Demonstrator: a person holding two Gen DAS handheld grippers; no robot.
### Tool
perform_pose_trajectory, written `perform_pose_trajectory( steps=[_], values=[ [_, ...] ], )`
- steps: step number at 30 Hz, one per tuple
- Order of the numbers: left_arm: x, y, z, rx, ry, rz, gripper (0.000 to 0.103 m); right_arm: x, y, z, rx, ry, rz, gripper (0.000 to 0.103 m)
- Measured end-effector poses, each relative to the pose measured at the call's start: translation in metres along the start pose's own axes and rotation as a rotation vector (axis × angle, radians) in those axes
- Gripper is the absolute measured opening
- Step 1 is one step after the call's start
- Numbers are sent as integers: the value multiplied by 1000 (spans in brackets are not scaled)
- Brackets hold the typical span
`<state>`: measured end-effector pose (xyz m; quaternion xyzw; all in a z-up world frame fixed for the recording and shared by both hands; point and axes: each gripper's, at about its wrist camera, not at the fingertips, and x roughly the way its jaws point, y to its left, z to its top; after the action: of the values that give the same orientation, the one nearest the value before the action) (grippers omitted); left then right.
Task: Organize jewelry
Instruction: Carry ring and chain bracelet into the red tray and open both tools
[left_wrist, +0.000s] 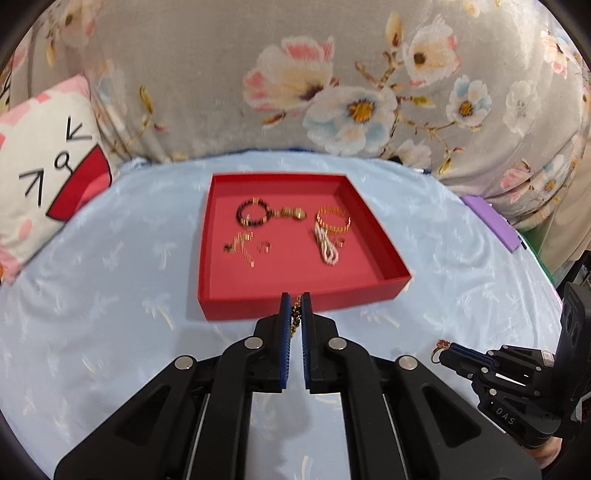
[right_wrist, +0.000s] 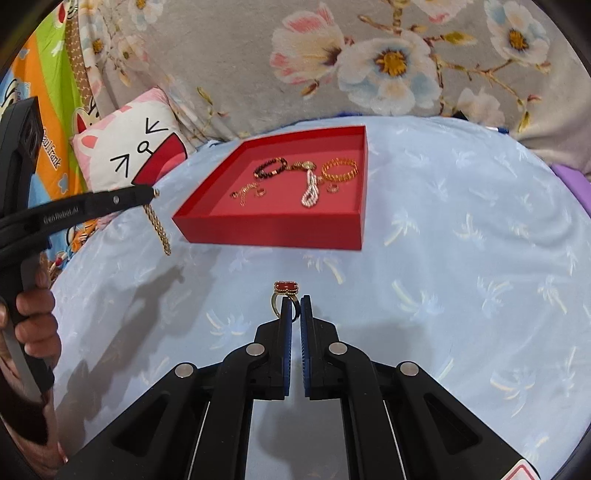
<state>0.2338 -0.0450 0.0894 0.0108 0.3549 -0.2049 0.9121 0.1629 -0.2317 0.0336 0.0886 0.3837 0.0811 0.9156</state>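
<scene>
A red tray (left_wrist: 295, 301) (right_wrist: 266, 229) sits on the light blue cloth and holds several pieces: a dark bead bracelet (left_wrist: 252, 216), a gold bangle (left_wrist: 333, 220), a pale bead strand (left_wrist: 327, 248) and small gold pieces. My left gripper (left_wrist: 295, 300) is shut on a gold chain (left_wrist: 295, 318), held just before the tray's near wall; in the right wrist view the chain (right_wrist: 159, 226) hangs from it above the cloth. My right gripper (right_wrist: 295, 301) is shut on a gold ring with a red stone (right_wrist: 286, 290), also seen in the left wrist view (left_wrist: 440, 349).
A cat-face cushion (left_wrist: 48, 166) lies left of the tray. A floral fabric backrest (left_wrist: 295, 74) rises behind. A purple block (left_wrist: 491, 221) lies at the cloth's right edge. Light blue cloth (right_wrist: 461, 277) spreads around the tray.
</scene>
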Motion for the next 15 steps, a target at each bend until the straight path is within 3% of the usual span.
perform_pose_trajectory(
  steps=[8, 15],
  values=[
    [-1, -2, 62, 33, -87, 24, 4, 7, 6, 61, -38, -39, 26, 4],
    [42, -2, 91, 34, -64, 38, 4, 47, 6, 99, -10, -28, 28, 4]
  ],
)
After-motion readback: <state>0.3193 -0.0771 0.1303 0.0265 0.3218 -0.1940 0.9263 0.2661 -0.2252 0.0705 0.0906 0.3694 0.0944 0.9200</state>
